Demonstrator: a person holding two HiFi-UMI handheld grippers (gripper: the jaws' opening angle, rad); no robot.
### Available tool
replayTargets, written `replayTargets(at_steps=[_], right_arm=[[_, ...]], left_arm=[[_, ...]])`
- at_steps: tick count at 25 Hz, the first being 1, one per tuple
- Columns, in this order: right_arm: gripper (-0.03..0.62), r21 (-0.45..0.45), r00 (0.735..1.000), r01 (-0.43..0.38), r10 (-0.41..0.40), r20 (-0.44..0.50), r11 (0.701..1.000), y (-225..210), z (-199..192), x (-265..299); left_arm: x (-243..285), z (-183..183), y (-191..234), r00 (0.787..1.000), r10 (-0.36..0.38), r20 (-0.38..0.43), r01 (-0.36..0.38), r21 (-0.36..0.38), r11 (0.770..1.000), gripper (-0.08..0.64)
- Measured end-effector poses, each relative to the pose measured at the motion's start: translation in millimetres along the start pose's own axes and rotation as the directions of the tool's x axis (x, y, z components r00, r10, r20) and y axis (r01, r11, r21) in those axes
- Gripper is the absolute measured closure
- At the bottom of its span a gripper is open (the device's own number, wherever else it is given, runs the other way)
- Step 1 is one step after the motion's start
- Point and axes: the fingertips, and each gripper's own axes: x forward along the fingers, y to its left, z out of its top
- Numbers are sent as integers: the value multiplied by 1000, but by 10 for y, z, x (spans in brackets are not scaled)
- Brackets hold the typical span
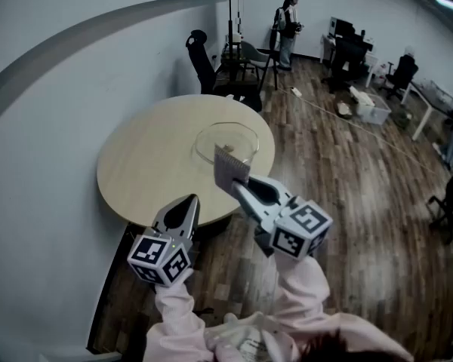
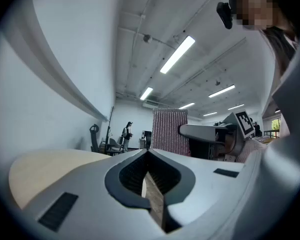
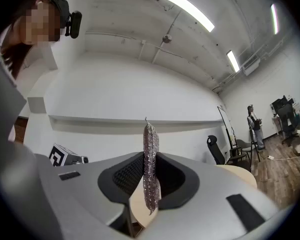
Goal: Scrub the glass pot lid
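Lower pad (image 1: 229,169), clamped in jaws of right gripper (image 1: 238,187), flat onto lid (image 1: 234,133) on counter (image 1: 151,164); brace rim with left gripper (image 1: 189,200), jaws together, empty.

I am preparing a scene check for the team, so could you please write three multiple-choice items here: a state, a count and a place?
1. The right gripper's jaws are: A open, empty; B shut on the scouring pad; C shut, empty.
2. Of the left gripper and the right, how many hold something? A none; B one; C both.
3. The glass pot lid lies: A on the round table; B in the left gripper's jaws; C in the right gripper's jaws.
Key: 1 B, the pad stands clamped between its jaws; 2 B, the left gripper's jaws meet on nothing; 3 A, it rests on the tabletop beyond both grippers.
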Motion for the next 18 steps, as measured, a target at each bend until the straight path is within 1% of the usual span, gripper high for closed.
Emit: replayTargets(at_steps=[4, 10, 13, 18], right_arm=[[520, 3, 1000, 3, -3, -2, 1000, -34, -40, 12], [520, 22, 1000, 7, -7, 7, 1000, -122, -98, -23], [520, 35, 1000, 7, -7, 12, 999, -209, -78, -110], [518, 55, 1000, 7, -8, 4, 998, -404, -76, -128]], left_arm=[[30, -42, 12, 1000, -3, -10, 3, 12, 1000, 566], [88, -119, -4, 1000, -9, -10, 9, 11, 1000, 566], [133, -141, -68, 1000, -6, -14, 6, 8, 1000, 566], [284, -150, -49, 1000, 4, -16, -5, -6, 1000, 566]])
